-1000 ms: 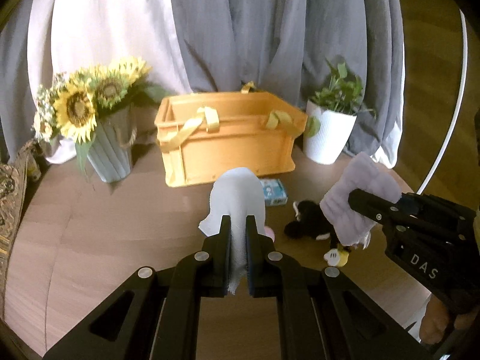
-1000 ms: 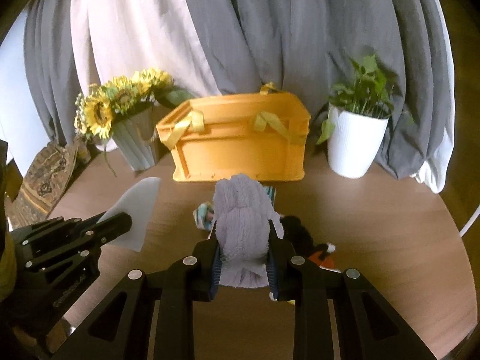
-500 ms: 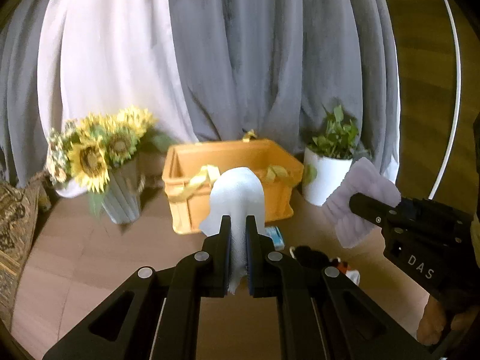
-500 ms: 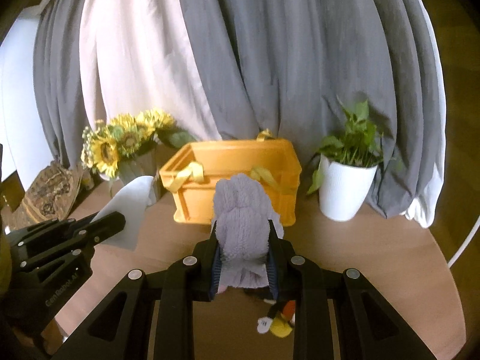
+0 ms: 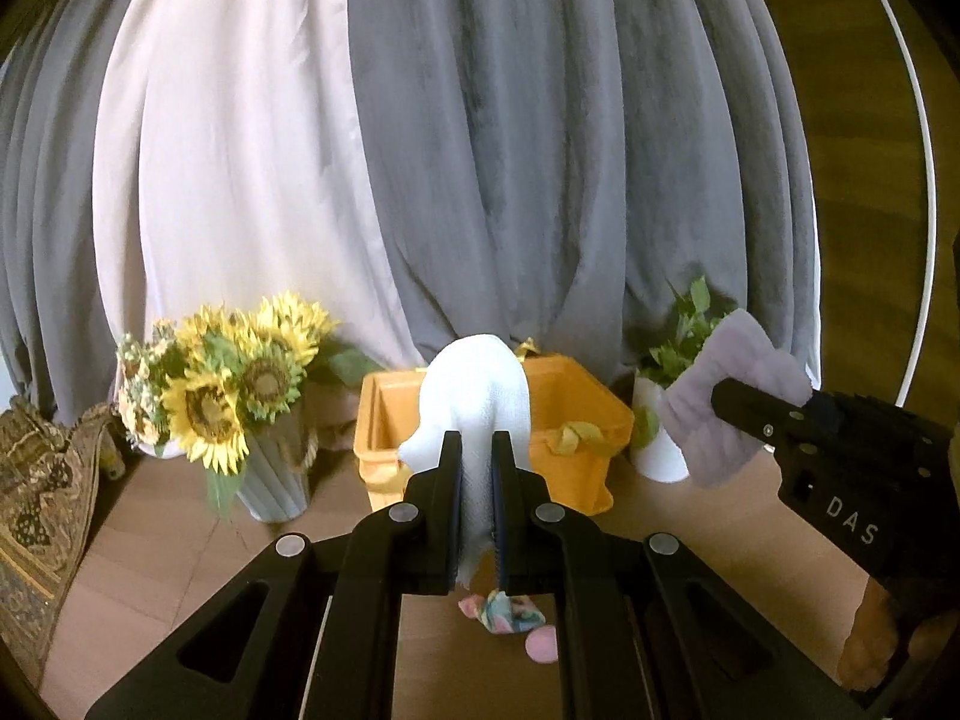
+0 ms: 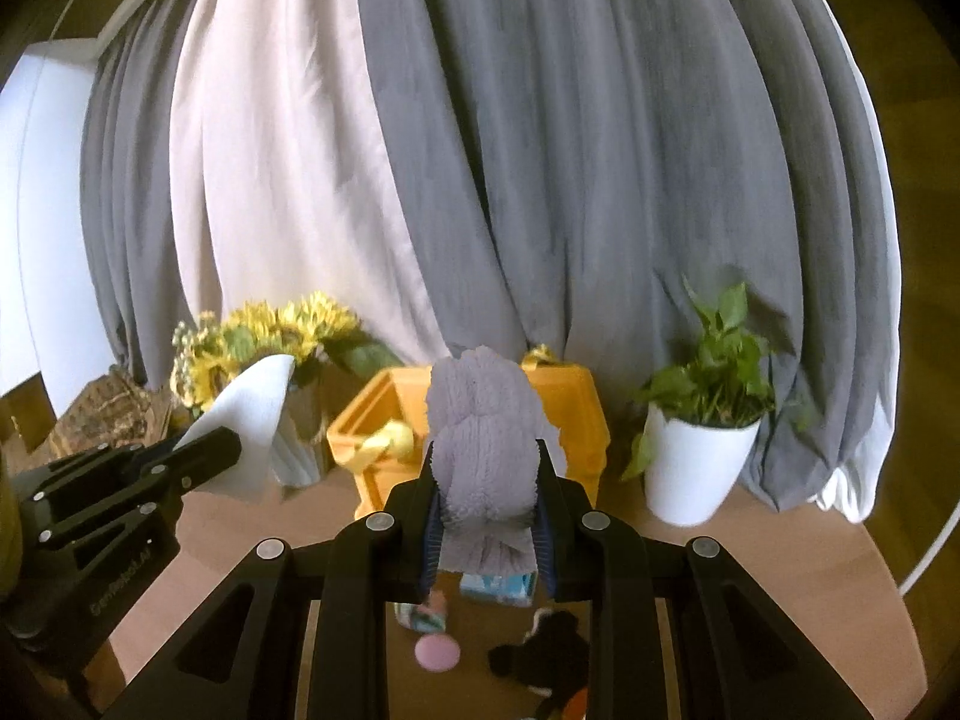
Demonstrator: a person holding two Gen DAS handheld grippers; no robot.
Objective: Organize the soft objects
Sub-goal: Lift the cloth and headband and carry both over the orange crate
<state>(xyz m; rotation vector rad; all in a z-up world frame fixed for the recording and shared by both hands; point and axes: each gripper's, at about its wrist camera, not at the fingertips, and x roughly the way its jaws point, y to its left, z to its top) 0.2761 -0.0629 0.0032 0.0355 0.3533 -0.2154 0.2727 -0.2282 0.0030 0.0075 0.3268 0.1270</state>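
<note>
Overall, a round wooden table [image 6: 780, 564] is seen before grey and white curtains [image 5: 480, 150]. Left of the orange crate [image 5: 570, 402]: 1 sunflower vase [image 5: 264, 420]. Left gripper [image 5: 477, 480] is clamped on 1 white cloth [image 5: 480, 396], held up in front of the crate. Right gripper [image 6: 486, 498] is clamped on 1 lilac fluffy cloth [image 6: 486, 438], also before the crate. Right of the crate: 1 potted plant [image 6: 696, 456]. Small soft items are seen on the table below the grippers; count unclear.

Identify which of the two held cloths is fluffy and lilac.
The lilac cloth in the right hand-held gripper; the left hand-held gripper's white cloth is smooth.
</note>
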